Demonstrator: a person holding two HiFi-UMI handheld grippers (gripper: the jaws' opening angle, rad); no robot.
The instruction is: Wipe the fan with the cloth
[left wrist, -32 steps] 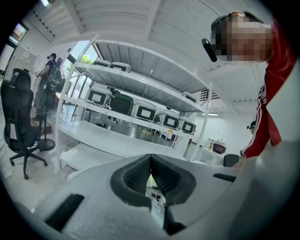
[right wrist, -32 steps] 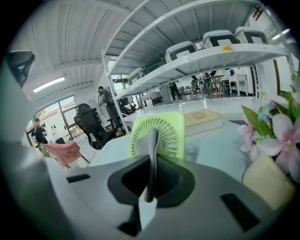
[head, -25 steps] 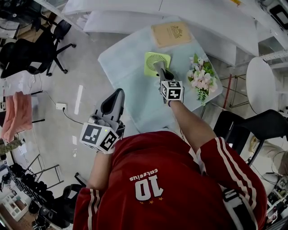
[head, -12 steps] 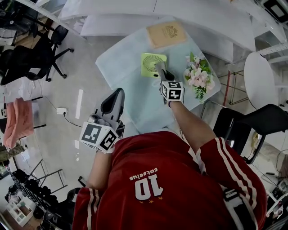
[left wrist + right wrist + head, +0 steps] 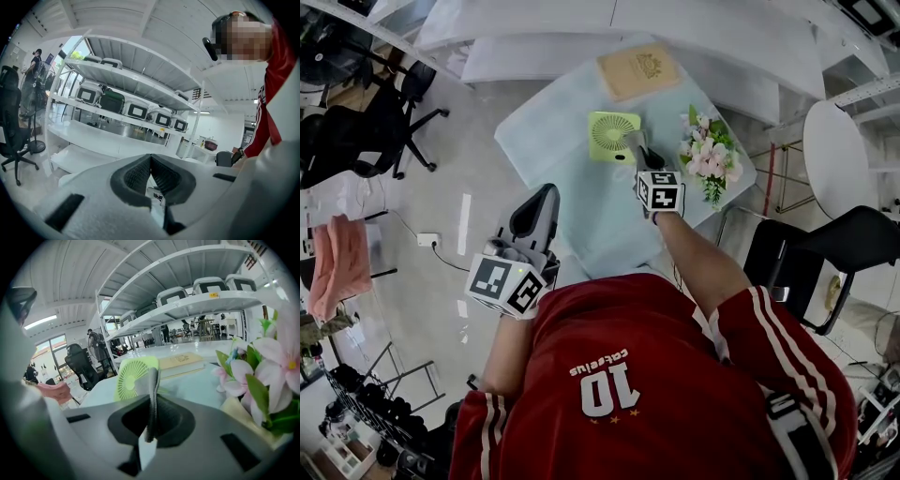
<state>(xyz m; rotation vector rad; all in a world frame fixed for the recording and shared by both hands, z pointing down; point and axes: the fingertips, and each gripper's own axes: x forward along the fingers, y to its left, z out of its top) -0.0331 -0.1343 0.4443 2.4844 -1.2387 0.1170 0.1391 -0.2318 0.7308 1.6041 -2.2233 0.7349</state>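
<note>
This is a big white room with long white shelves [image 5: 187,301] on the far side. A table [image 5: 572,187] with a pale blue top stands on a shiny floor.

The green fan [image 5: 612,136] sits on the far half of the table, near the middle. Its round grille faces the person. Just to its near right is the cloth [image 5: 630,139], a thin grey strip. The right gripper [image 5: 641,152] has its jaws squeezed tight on the cloth. The cloth sticks out past the tips toward the fan. Its end is right at the fan's near right corner, but I cannot tell if it touches.

A tan book [image 5: 639,70] lies flat on the far end of the table, behind the fan. A bunch of pink and white flowers [image 5: 710,159] with green leaves sits to the right of the gripper, by the table's right edge.

The left gripper [image 5: 546,195] is held up by the table's near left edge. Its jaws are pressed together with nothing between them.

Black office chairs [image 5: 366,131] stand far off on the left. A pink towel [image 5: 337,267] hangs nearer on that side. On the right are a round white table [image 5: 839,164] and another black chair [image 5: 834,258].
</note>
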